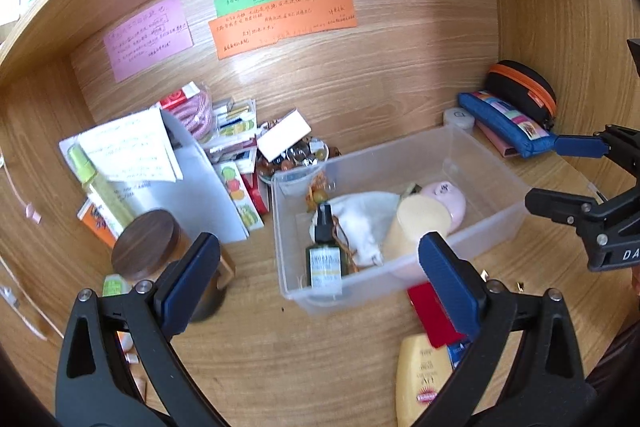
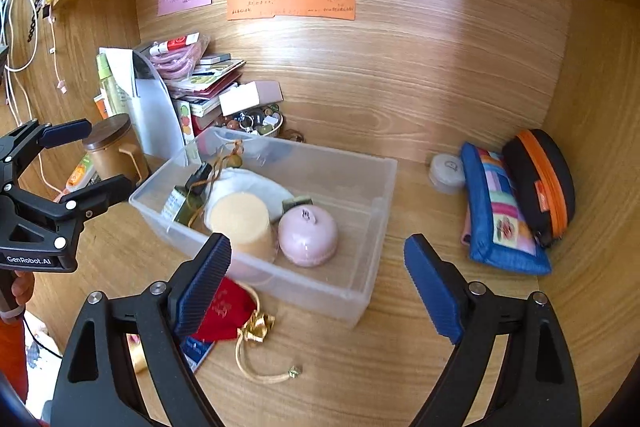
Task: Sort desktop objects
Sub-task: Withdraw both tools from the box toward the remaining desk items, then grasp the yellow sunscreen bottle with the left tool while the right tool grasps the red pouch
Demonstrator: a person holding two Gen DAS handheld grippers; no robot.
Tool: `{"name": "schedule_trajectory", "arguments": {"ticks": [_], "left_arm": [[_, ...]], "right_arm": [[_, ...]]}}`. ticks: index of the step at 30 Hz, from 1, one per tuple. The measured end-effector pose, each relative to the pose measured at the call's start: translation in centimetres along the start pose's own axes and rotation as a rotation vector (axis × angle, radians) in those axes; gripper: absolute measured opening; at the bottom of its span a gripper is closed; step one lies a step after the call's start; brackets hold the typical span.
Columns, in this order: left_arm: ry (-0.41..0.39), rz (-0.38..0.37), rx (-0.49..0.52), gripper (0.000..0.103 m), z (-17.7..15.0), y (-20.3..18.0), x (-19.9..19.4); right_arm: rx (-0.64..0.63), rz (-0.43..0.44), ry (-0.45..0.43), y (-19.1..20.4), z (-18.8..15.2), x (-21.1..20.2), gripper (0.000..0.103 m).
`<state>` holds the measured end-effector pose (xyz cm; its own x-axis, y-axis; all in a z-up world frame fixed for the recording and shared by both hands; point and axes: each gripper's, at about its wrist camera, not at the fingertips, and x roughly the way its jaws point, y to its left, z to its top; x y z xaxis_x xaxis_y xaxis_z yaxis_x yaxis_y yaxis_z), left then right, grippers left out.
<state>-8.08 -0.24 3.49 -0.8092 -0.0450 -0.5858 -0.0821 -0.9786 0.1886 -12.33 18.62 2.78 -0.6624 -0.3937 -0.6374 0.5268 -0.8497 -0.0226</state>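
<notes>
Left wrist view has the left gripper (image 1: 320, 267) spread wide with nothing between its blue ribbed pads, hovering over the near wall of a clear plastic rectangular bin (image 1: 496, 223) on the wooden desk (image 1: 312, 355). Inside the bin lie a dark green spray bottle with a black nozzle (image 1: 325, 255), a white cloth pouch (image 1: 366, 223), a pale yellow round sponge (image 1: 418, 223) and a pink rounded ceramic jar (image 1: 450, 201). At 9 o'clock from the bin stands a brown mug with a dark wooden lid (image 1: 146, 247), touching the left pad's edge in this view. At 5 o'clock, a red flat pouch (image 1: 430, 311) and a yellow plastic tube (image 1: 420, 379) lie on the desk.

Right wrist view shows the right gripper (image 2: 318, 279) likewise wide apart and holding nothing, above the bin's near long wall. A gold drawstring cord with a metal charm (image 2: 256, 343) trails from the red pouch at 6 o'clock of the bin. At 3 o'clock, well apart from the bin, a blue patchwork fabric pencil case (image 2: 500, 215) leans against a black hard case with an orange zip (image 2: 544, 183), with a small grey round tin (image 2: 446, 173) just beside them. A cluttered pile of booklets and packets (image 2: 204, 79) sits at 11 o'clock.
</notes>
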Motion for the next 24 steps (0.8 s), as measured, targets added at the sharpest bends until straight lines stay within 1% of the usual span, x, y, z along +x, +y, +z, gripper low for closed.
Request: {"name": "schedule_trajectory", "arguments": {"ticks": [4,11,19,24], "left_arm": [[0.022,-0.02,-0.015,0.101,-1.6,-0.3,-0.8],[0.092,-0.064,-0.029,0.101,-4.9,-1.5,-0.9],[0.203,-0.142,-0.047,0.101,-8.5,-3.7,1.1],[0.247,-0.173,-0.072,0.101,-9.7,-4.4,2.3]], "right_arm": [[0.013,0.005,0.004,-0.2,-1.1,-0.7,0.087],[0.021,-0.002,0.027,0.0,-3.8,-1.0,0.087],[0.018,-0.001,0.056,0.4,-6.3,-0.9,0.087],[0.037,0.013,0.083,0.3,-7.2,-0.4,0.087]]}}
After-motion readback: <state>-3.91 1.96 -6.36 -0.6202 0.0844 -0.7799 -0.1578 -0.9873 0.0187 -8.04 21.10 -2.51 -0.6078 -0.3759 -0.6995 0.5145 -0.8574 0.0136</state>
